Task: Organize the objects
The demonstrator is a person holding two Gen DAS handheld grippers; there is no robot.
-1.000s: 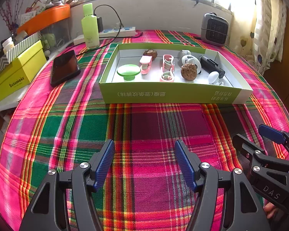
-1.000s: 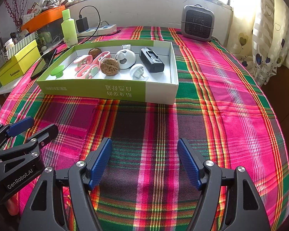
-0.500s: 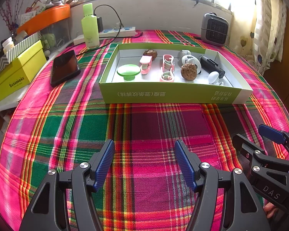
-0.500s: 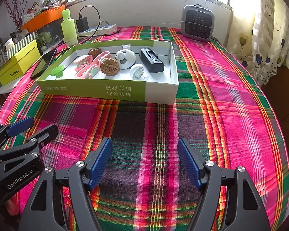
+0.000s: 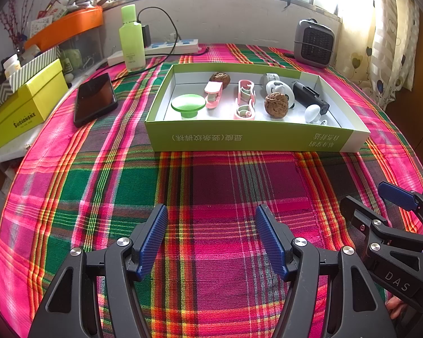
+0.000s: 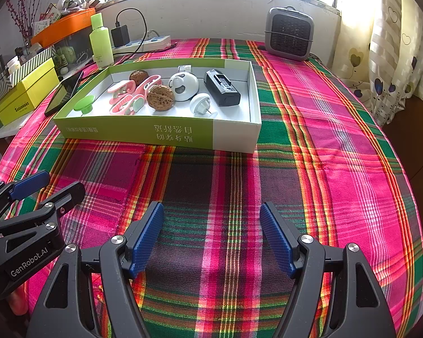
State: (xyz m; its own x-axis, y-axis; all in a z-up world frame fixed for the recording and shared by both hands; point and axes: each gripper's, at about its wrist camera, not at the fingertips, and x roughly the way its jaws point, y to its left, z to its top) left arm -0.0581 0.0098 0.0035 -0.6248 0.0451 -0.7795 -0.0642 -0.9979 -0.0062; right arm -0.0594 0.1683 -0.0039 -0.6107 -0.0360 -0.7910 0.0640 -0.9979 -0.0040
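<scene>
A bright window lights a desk [image 5: 98, 197] draped in woven pink-and-green plaid cloth. A shallow green cardboard box [image 5: 248, 138] holds wrinkled walnuts, pink plastic clips and a green knob. Left claw [image 5: 208, 239] and right claw [image 6: 211, 236] hover nearby, both spread wide, empty.

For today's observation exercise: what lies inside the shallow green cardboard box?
Inside the shallow green cardboard box: two brown walnuts, green round knob, pink clips, white knob, black device, round white gadget. Anything beneath them is hidden.
</scene>
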